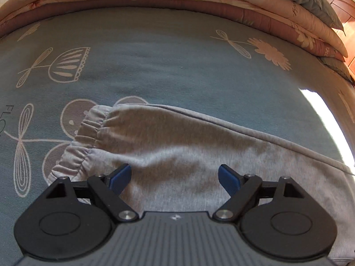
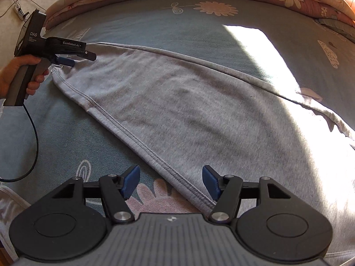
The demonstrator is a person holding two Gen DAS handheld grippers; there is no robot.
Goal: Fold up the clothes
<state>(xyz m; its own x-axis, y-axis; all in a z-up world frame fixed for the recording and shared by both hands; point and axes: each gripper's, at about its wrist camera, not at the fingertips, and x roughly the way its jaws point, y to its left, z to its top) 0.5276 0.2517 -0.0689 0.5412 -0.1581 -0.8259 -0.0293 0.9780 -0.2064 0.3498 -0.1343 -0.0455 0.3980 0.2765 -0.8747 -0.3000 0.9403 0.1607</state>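
Currently one grey garment (image 2: 188, 110), two grippers, one hand in view.

Right wrist view, bottom centre: right gripper (image 2: 170, 182) has jaws parted to a moderate gap, nothing between the pads. It hangs over the garment's stitched hem (image 2: 142, 146), which runs diagonally from lower centre to upper left, with bedsheet (image 2: 55, 133) below the left pad. Cannot tell whether the pads touch the cloth.

Same view, upper left: a hand (image 2: 15, 71) holds the left gripper (image 2: 73, 63) by its grey handle, cable hanging down. Its blue fingertips sit at the garment's far end.

Left wrist view only: that end is an elastic gathered cuff (image 1: 86, 137), centre left. Left gripper (image 1: 175, 178) is spread wide, empty, over grey fabric just right of the cuff.

Garment lies flat on the blue patterned bedsheet. A sunlit patch (image 2: 261, 51) crosses it at right. Folded quilts (image 1: 266, 11) are stacked along the top edge.
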